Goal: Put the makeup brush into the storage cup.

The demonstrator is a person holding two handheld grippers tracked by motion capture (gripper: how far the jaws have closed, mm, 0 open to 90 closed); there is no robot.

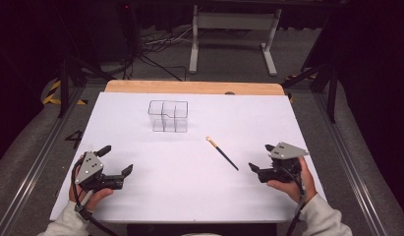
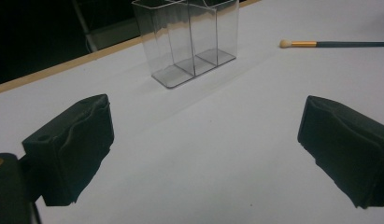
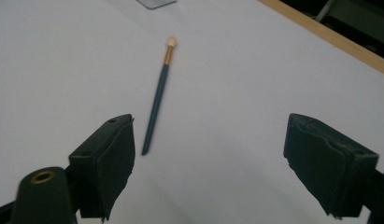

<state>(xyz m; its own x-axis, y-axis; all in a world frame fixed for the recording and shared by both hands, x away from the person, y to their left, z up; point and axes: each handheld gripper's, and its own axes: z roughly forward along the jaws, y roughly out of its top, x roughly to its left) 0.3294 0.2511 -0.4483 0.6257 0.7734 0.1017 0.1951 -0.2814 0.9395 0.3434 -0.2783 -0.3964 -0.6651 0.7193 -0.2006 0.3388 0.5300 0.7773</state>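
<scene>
A clear plastic organizer box (image 1: 168, 116) with several compartments stands on the white table sheet (image 1: 189, 191), toward the back; the left gripper view has the box (image 2: 189, 42) ahead of the jaws. A thin dark makeup brush (image 1: 222, 153) with a gold ferrule and pale tip lies flat right of centre. My left gripper (image 1: 116, 160) rests open at the front left, nothing between its jaws. My right gripper (image 1: 262, 157) is open at the front right, just right of the brush's handle end. In the right gripper view the brush (image 3: 159, 95) lies ahead of the left jaw.
A wooden table edge (image 1: 189, 87) runs along the far side. Beyond it stand a grey metal frame (image 1: 234, 29) and cables on the floor. Rails run down both sides of the table.
</scene>
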